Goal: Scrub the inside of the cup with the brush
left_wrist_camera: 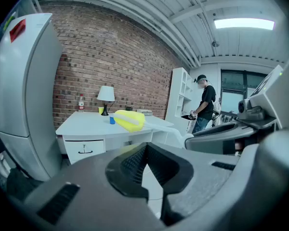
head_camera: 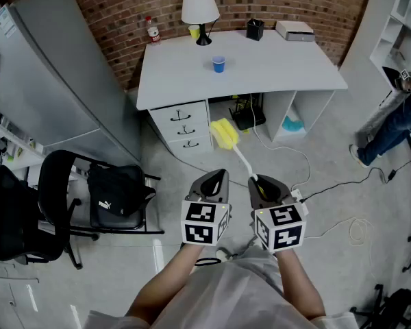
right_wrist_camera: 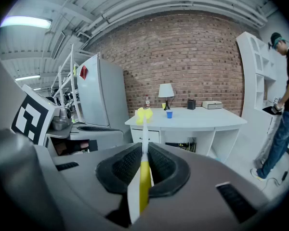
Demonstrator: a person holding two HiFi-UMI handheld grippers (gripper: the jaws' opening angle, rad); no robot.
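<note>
A small blue cup (head_camera: 218, 64) stands upright near the middle of the white desk (head_camera: 288, 67), far ahead of both grippers. My right gripper (head_camera: 259, 182) is shut on the white-and-yellow handle of a brush (head_camera: 225, 134). The brush's yellow sponge head points toward the desk drawers. In the right gripper view the brush handle (right_wrist_camera: 144, 170) runs up between the pads (right_wrist_camera: 161, 165) to the yellow head (right_wrist_camera: 144, 115), with the cup (right_wrist_camera: 169, 114) just right of it. My left gripper (head_camera: 216, 179) is shut and empty beside it. The left gripper view shows the left gripper (left_wrist_camera: 145, 150), the brush head (left_wrist_camera: 130, 120) and the cup (left_wrist_camera: 112, 120).
On the desk stand a lamp (head_camera: 200, 9), a red-capped bottle (head_camera: 151, 29), a yellow cup (head_camera: 194, 31), a black box (head_camera: 255, 29) and a white box (head_camera: 294, 30). A grey fridge (head_camera: 48, 74) and a black chair (head_camera: 61, 204) with a bag are at the left. A person (head_camera: 390, 125) stands at the right. Cables lie on the floor.
</note>
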